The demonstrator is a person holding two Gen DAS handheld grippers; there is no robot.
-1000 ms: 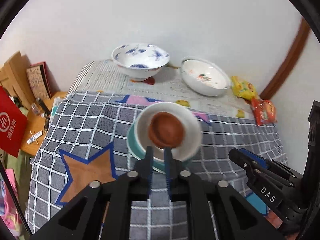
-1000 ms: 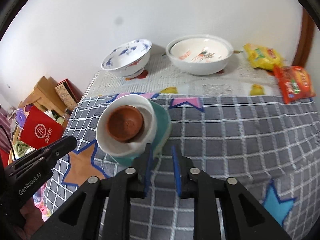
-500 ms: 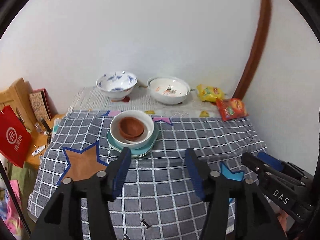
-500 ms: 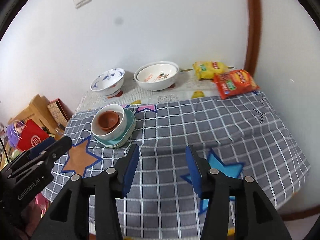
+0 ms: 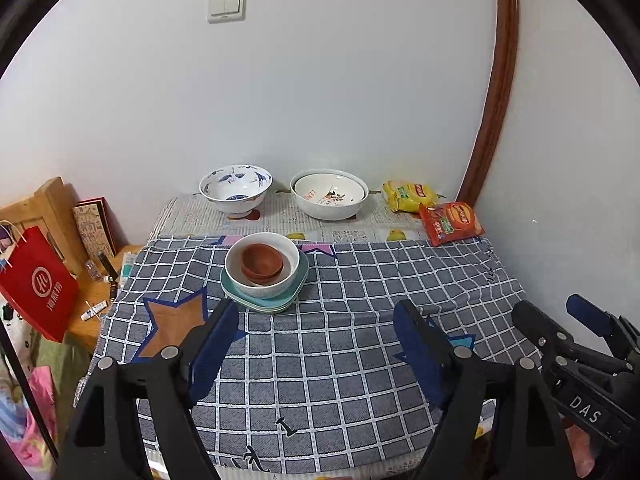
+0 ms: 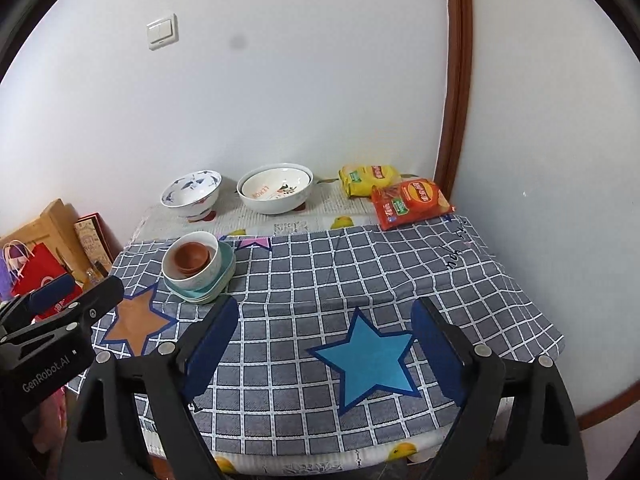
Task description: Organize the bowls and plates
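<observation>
checked grey cloth (image 5: 340, 344) is seen over the table (image 6: 280, 456), with newspaper along the far edge. a stack is noted left of centre: brown bowl (image 5: 262, 260) nested in white bowl (image 5: 262, 270), seated on teal plates (image 5: 264, 298). two larger bowls stand apart on the newspaper near the wall: blue-patterned bowl (image 5: 236, 190) to the left, fruit-printed bowl (image 5: 329, 198) just beside it to the right. snack packets, yellow (image 5: 408, 194) and red (image 5: 452, 222), lie in the far right corner.

left hand-held gripper (image 5: 316, 344) is held above the near table edge, jaws spread wide, nothing between them. right hand-held gripper (image 6: 324, 344) is likewise wide and empty, well clear of all crockery.

judgement: the small stack appears finished; the step in hand looks like a pause between placements or the end of the task. if the two large bowls are to be organized too, the next move would call for a reach across the table to the far edge, a rim grasp on one bowl, and a careful lift, since glazed ceramic may slip between flat pads.
</observation>
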